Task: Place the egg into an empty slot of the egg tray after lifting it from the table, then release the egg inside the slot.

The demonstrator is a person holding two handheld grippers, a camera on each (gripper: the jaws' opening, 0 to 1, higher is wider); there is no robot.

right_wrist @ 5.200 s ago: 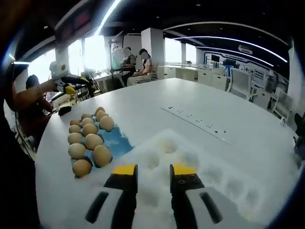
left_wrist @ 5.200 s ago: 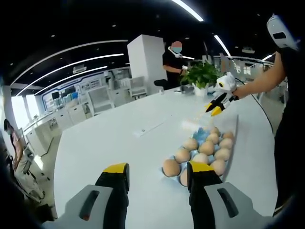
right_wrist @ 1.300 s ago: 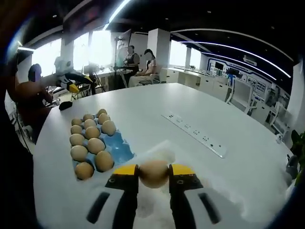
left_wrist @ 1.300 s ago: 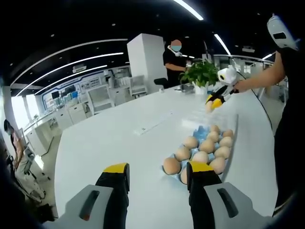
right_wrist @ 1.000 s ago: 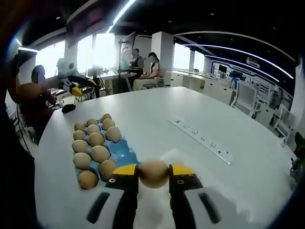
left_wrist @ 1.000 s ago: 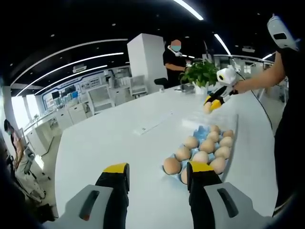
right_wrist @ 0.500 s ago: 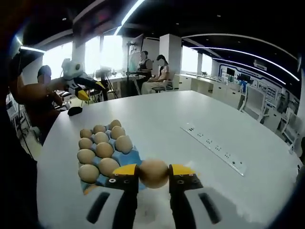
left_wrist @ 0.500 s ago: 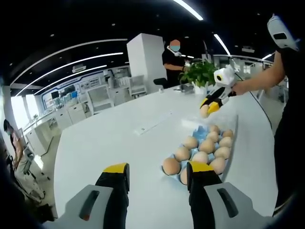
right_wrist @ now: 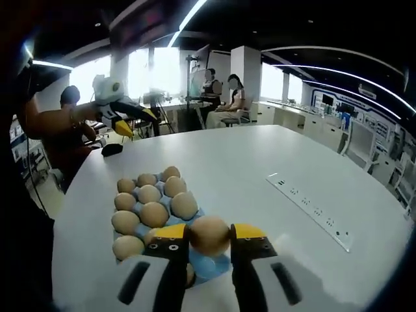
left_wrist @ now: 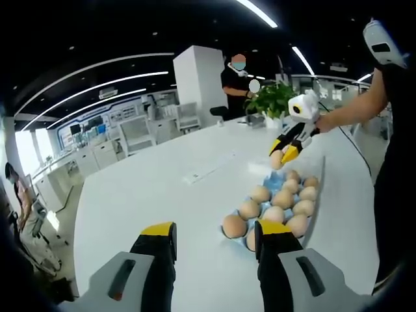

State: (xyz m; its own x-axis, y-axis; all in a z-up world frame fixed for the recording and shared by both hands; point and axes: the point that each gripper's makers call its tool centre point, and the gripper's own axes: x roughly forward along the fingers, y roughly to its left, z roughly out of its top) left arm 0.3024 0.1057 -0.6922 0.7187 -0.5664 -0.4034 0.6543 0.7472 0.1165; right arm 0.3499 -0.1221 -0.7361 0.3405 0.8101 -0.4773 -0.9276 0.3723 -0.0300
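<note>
Your right tool (right_wrist: 209, 235) has its yellow-tipped jaws clamped on the egg (right_wrist: 209, 235), one jaw on each side, and it's up in the air right over the near end of the blue egg tray (right_wrist: 211, 267), not down in a slot. From the left gripper view you can see that same right tool (left_wrist: 284, 151) out at the far end of the tray (left_wrist: 273, 179) with the egg (left_wrist: 276, 159) pinched at its tip, just above the back row. The tray sits on the big white surface (left_wrist: 149, 201) and most of its slots already have brown eggs (left_wrist: 281, 199) in them. Your left tool (left_wrist: 214, 237) is hanging back at the near end of the tray with its jaws spread wide, holding nothing; in the right gripper view it (right_wrist: 133, 117) shows up far off at the left, held up off the surface. There's a long power strip (right_wrist: 311, 211) set into the surface off to the right and a potted plant (left_wrist: 276, 101) past the tray.
</note>
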